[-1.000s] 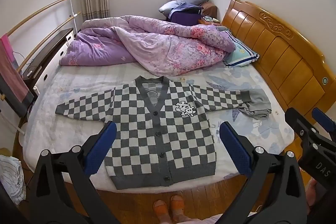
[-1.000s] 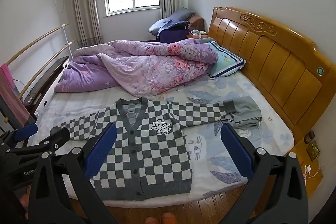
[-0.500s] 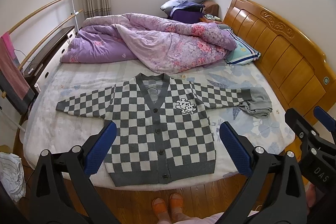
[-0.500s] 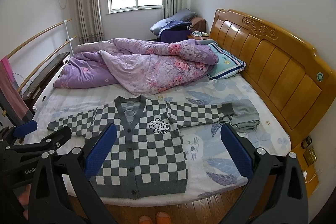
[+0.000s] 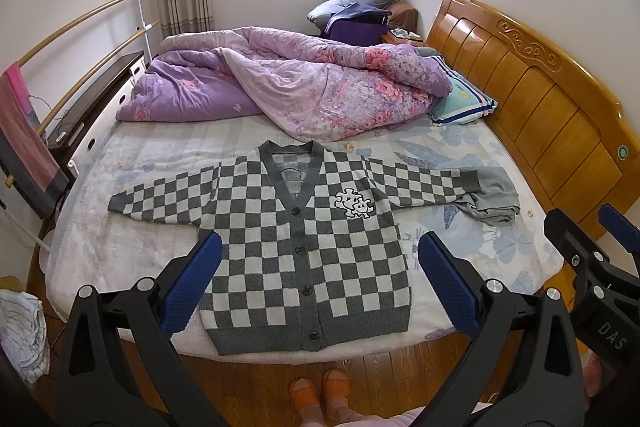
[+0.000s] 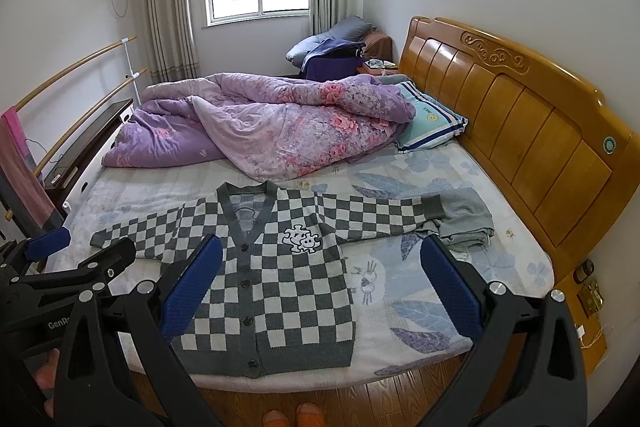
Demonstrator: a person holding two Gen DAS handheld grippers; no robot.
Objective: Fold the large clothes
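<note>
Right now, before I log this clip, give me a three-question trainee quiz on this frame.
1. True or false: the cardigan lies flat on the bed, buttoned.
2. What touches the cardigan's sleeve cuff nearest the headboard? A) pillow B) grey garment C) quilt
3. Fill in: both the left gripper and right gripper are ____, holding nothing.

Key: 1 true; 2 B, the grey garment; 3 open.

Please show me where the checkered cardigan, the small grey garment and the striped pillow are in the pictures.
checkered cardigan (image 5: pixel 304 259): left wrist view, on its buttoned front.
grey garment (image 5: pixel 490 197): left wrist view, on its crumpled middle, at the cardigan's cuff.
striped pillow (image 6: pixel 432 125): right wrist view, on its light blue face.
</note>
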